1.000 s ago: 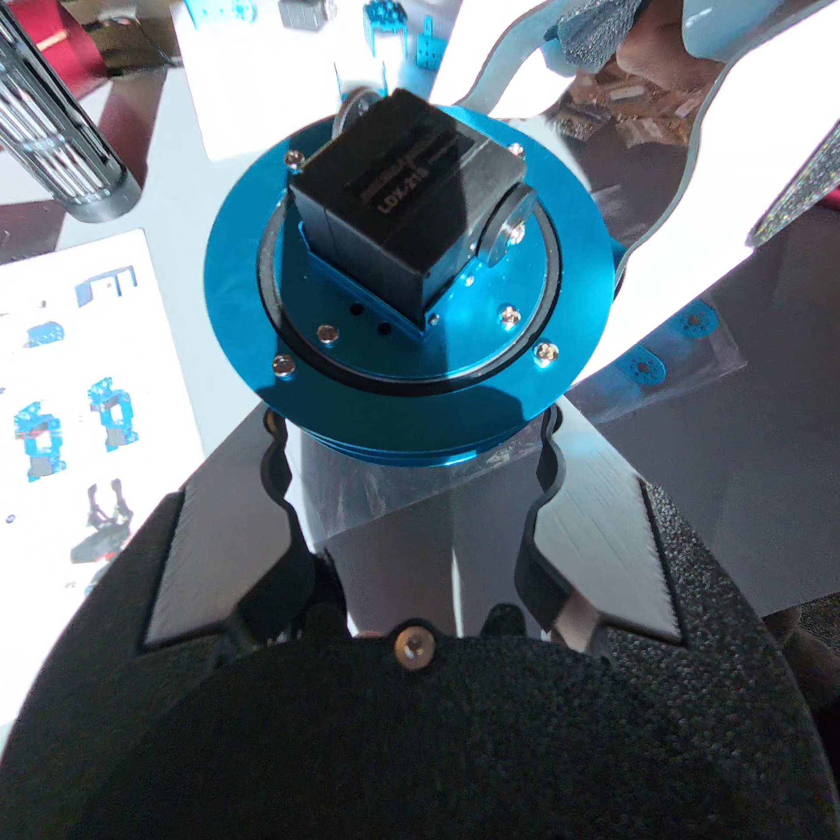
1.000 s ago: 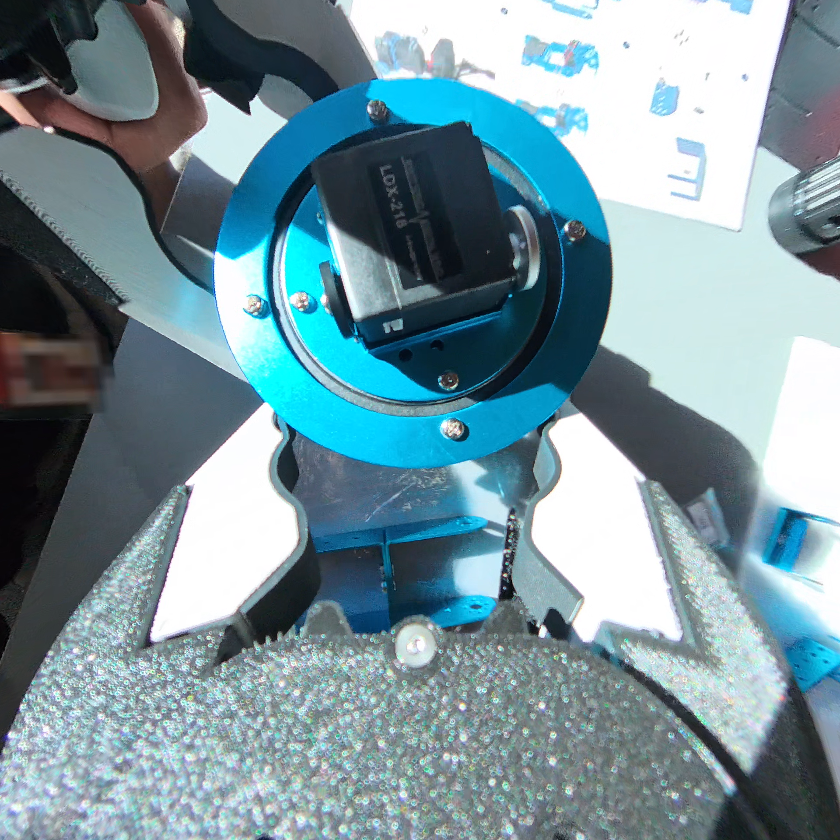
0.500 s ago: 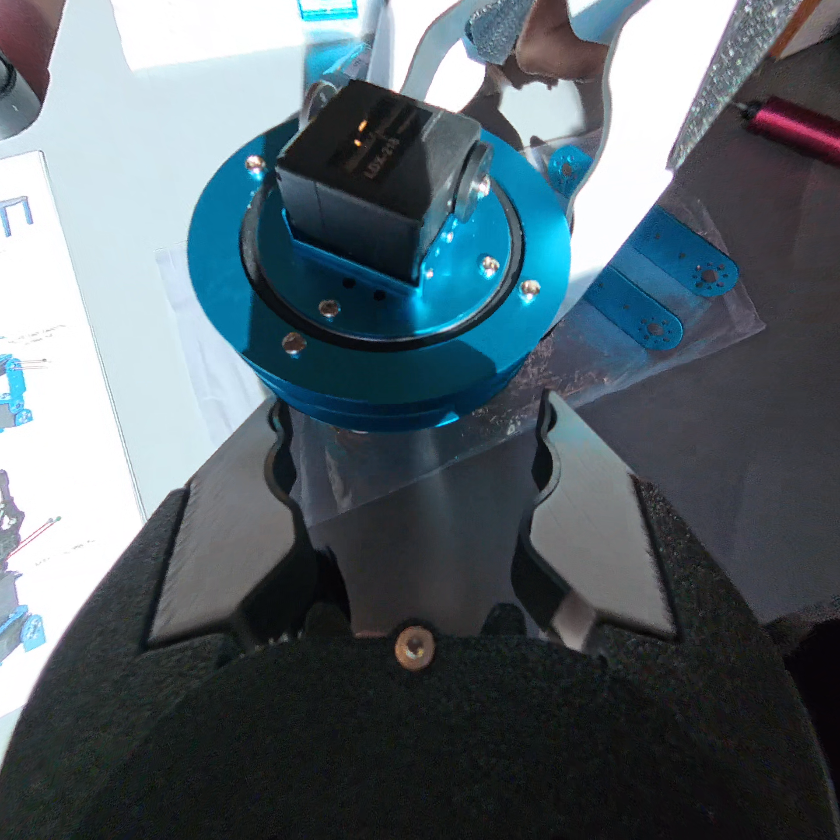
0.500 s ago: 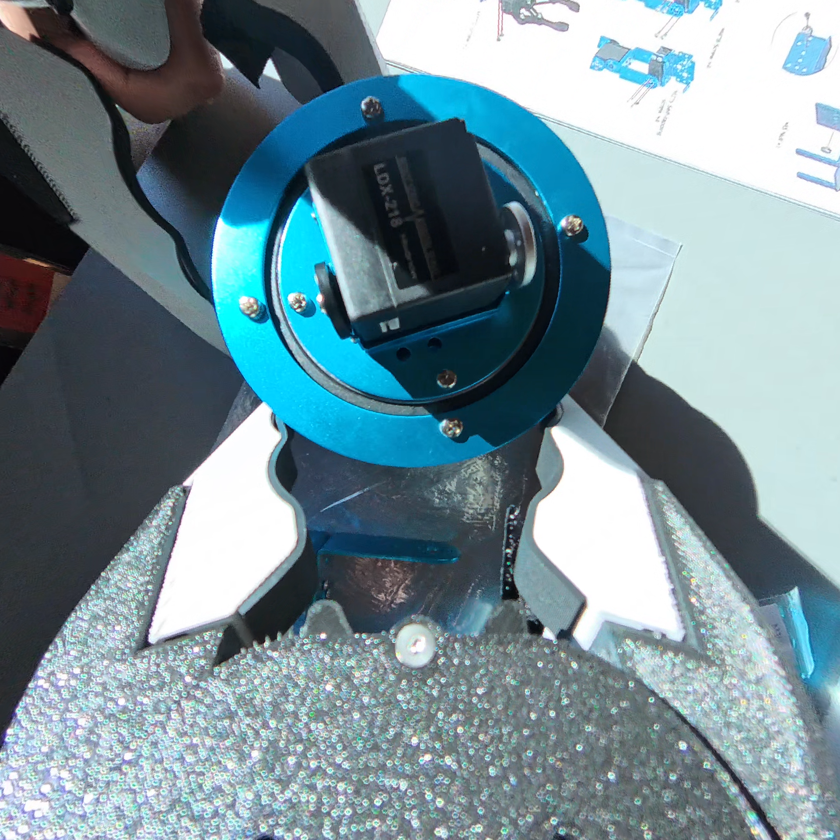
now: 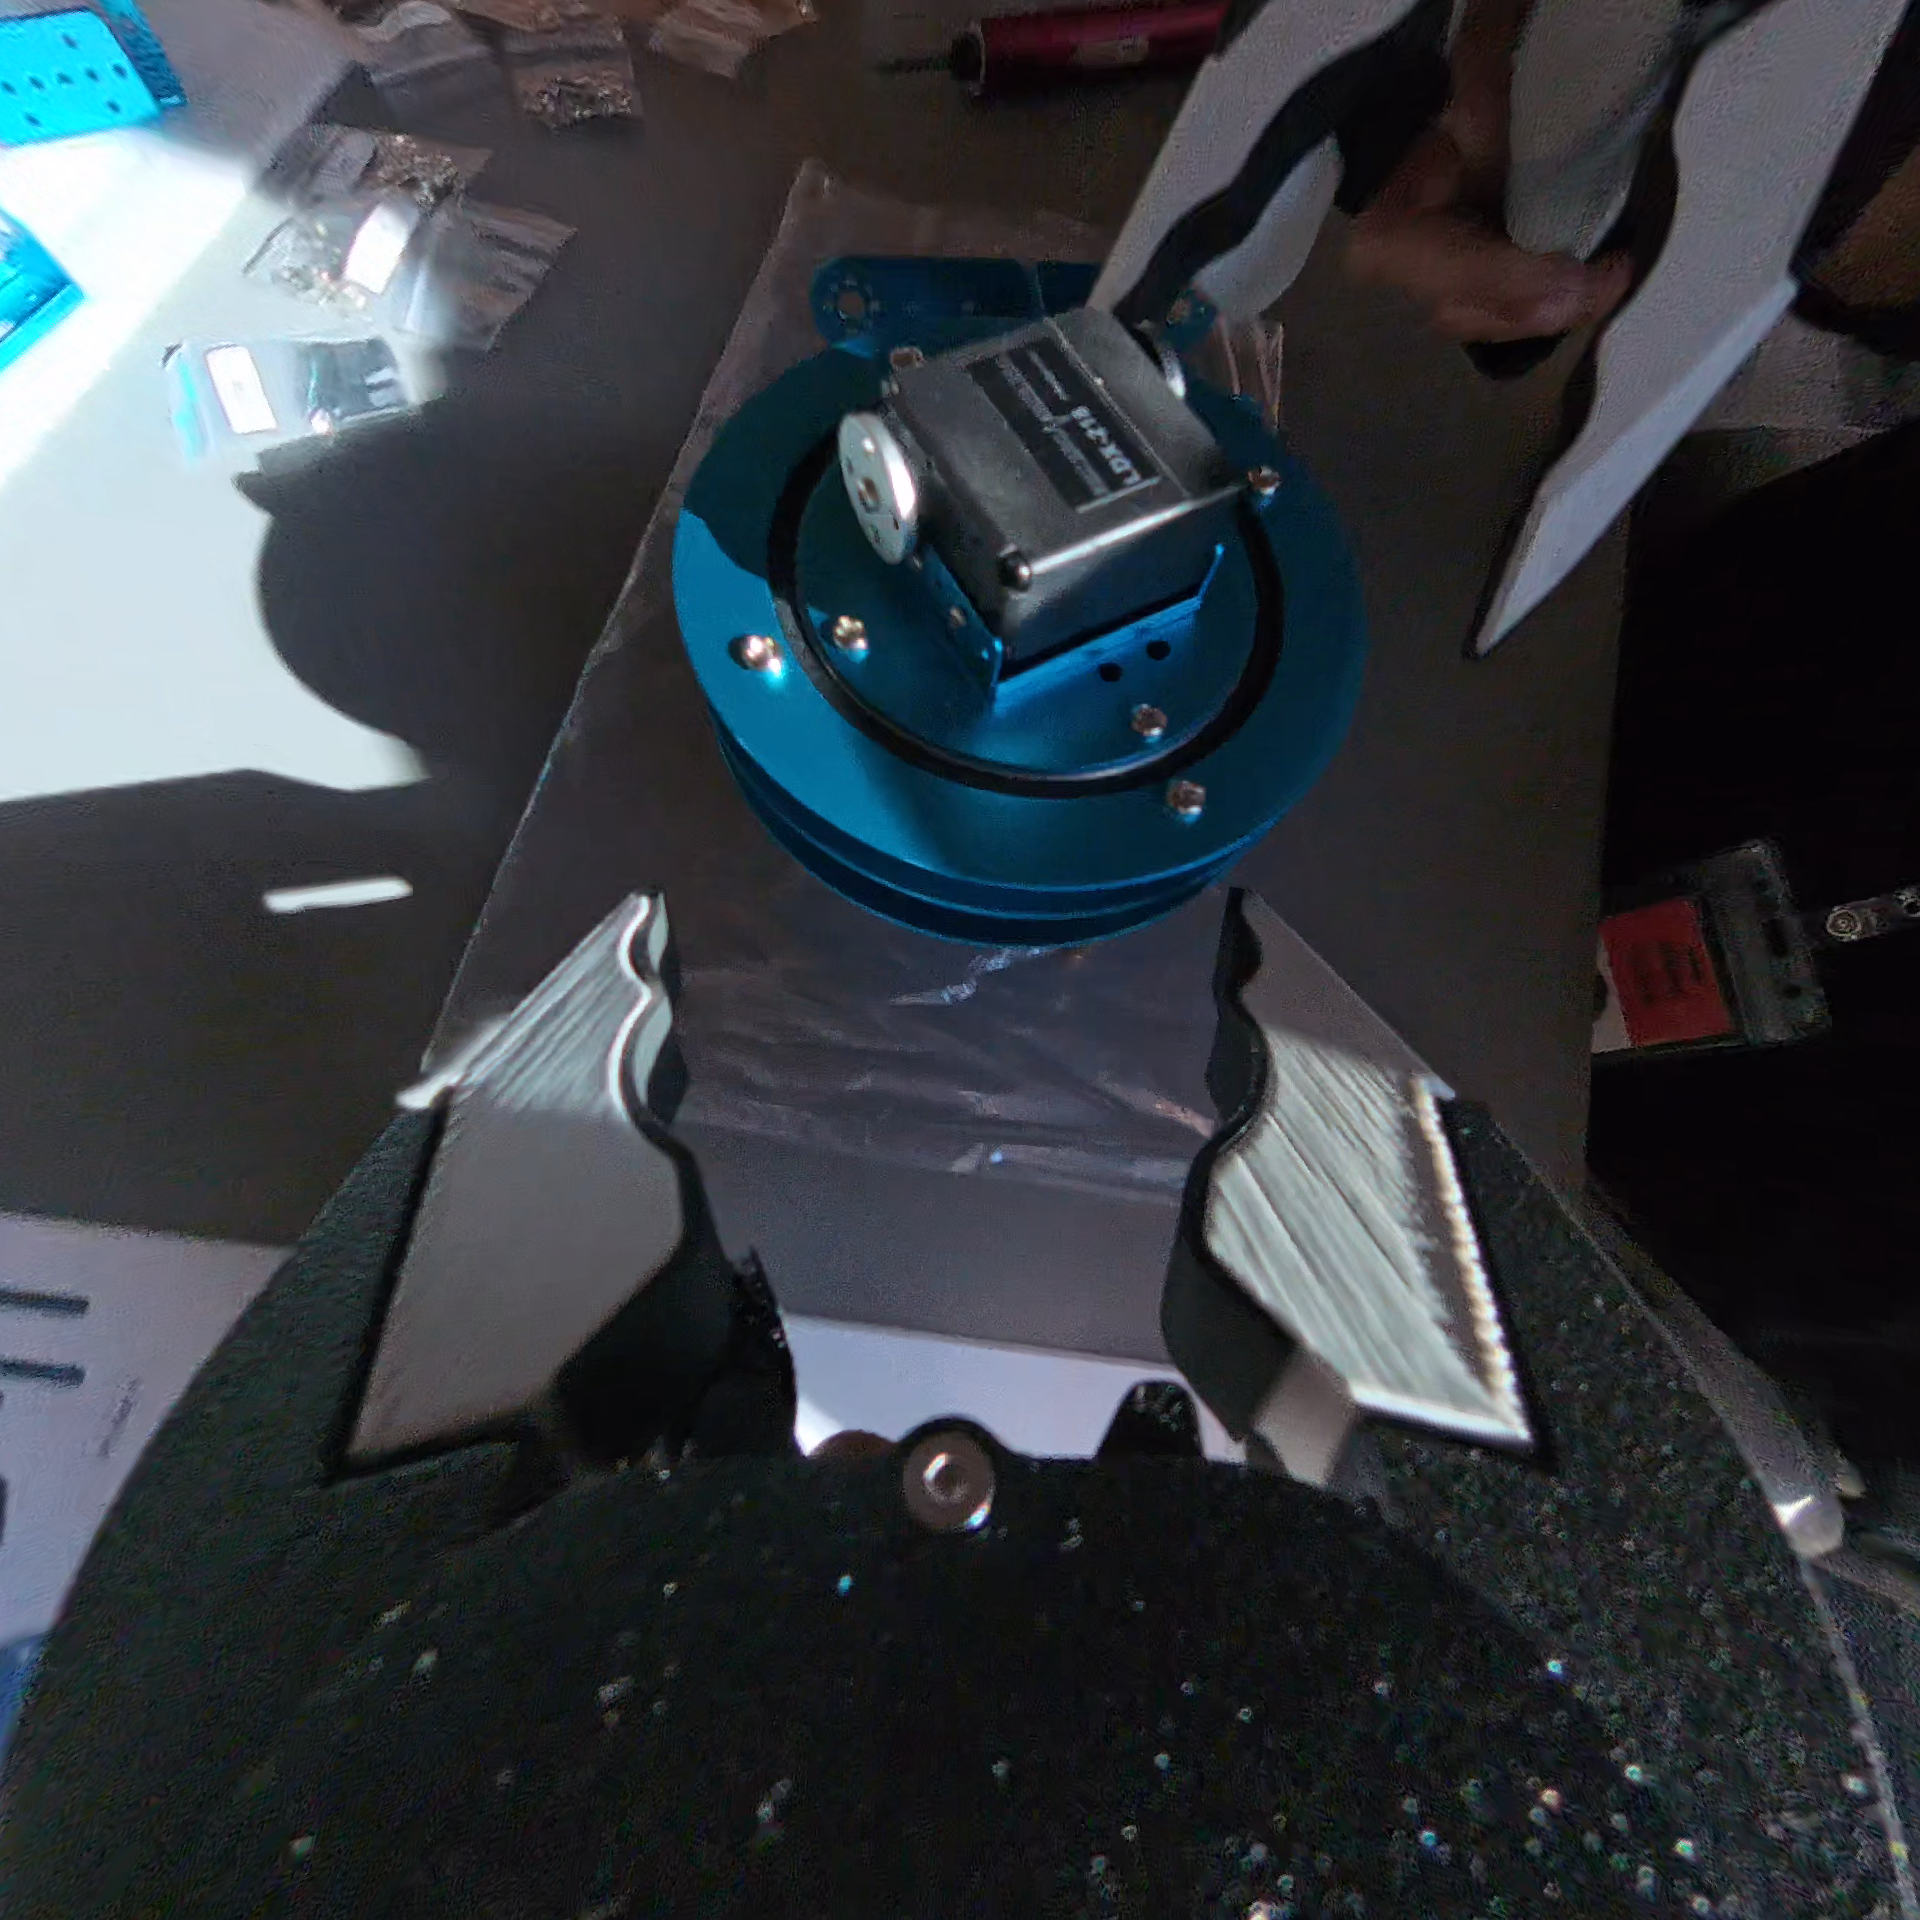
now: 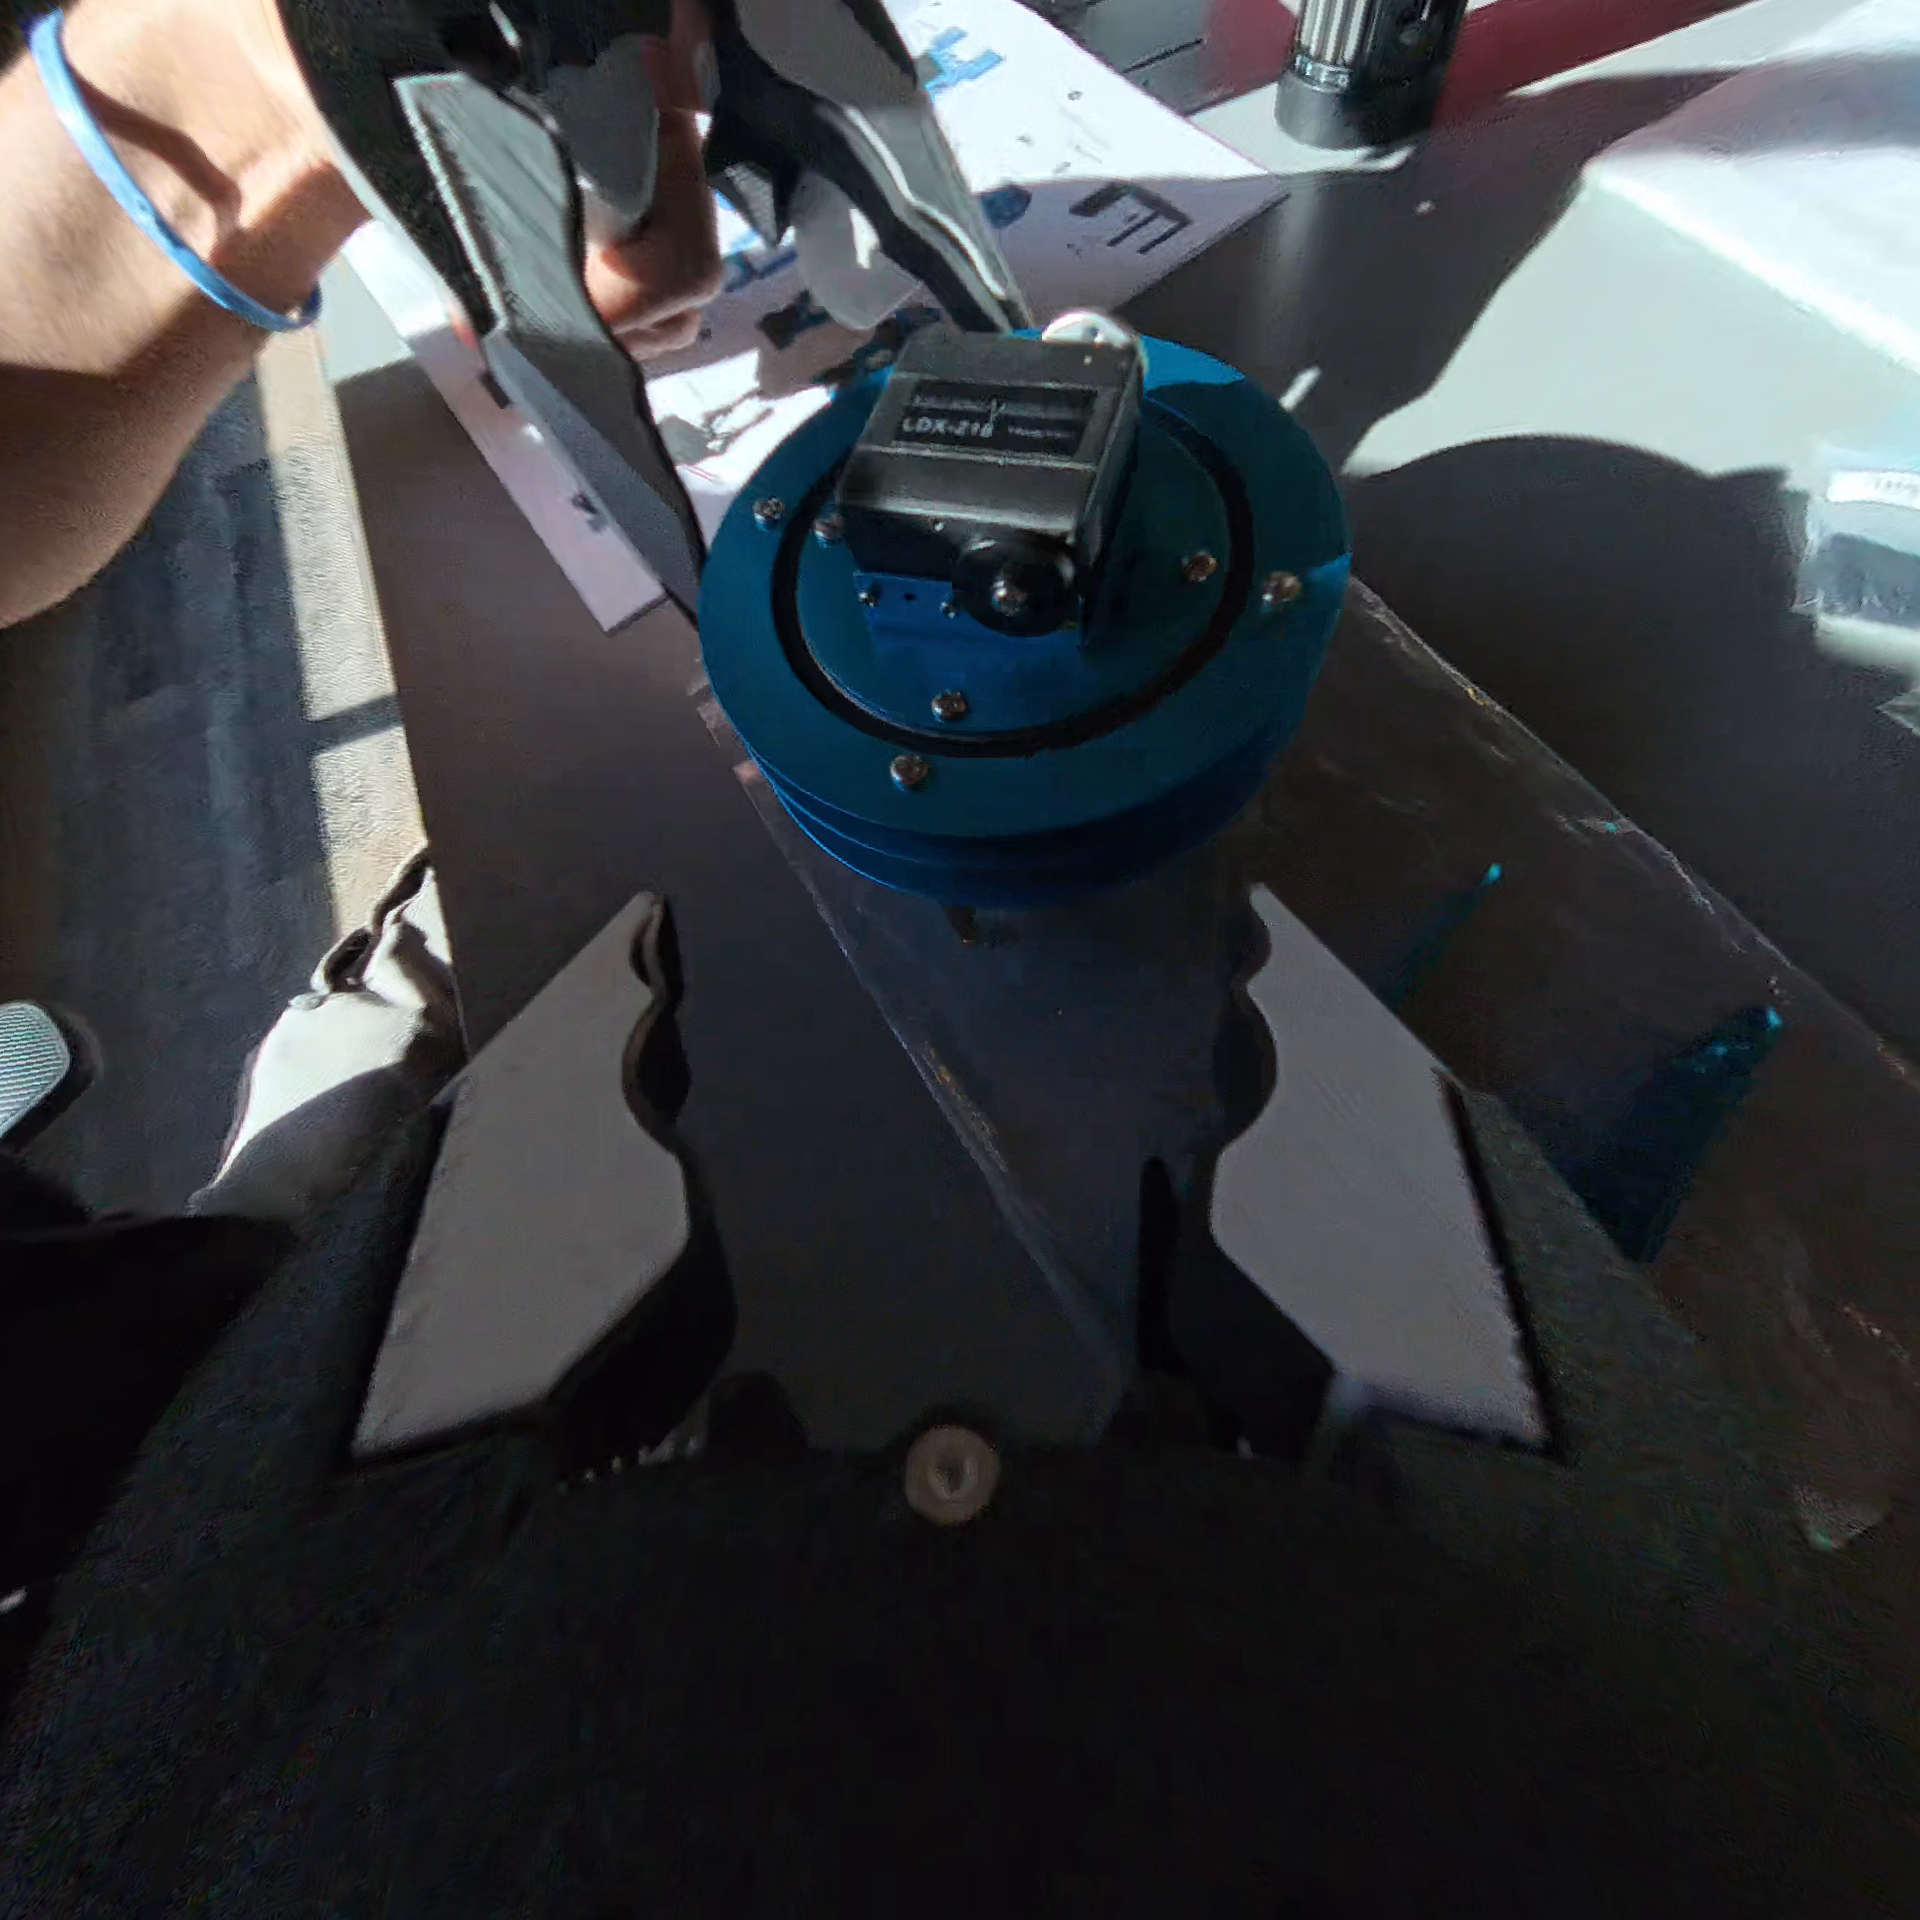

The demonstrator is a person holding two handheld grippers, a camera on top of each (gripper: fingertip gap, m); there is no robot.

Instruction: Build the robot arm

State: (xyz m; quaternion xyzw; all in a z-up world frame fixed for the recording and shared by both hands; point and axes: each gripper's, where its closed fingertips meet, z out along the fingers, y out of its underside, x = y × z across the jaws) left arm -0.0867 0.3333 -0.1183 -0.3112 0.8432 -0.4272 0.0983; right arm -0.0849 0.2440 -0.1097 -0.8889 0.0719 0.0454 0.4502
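Just ahead of both tools [image 5: 940, 956] [image 6: 961, 951]: blue base [image 5: 914, 831]

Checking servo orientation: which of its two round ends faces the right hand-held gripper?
The black boss with a centre screw. The silver disc sits on the far side of the servo, toward the left hand-held gripper.

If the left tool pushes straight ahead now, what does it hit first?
Probably the side wall of the blue round base carrying the black servo; only clear plastic film lies between. The left tool is open.
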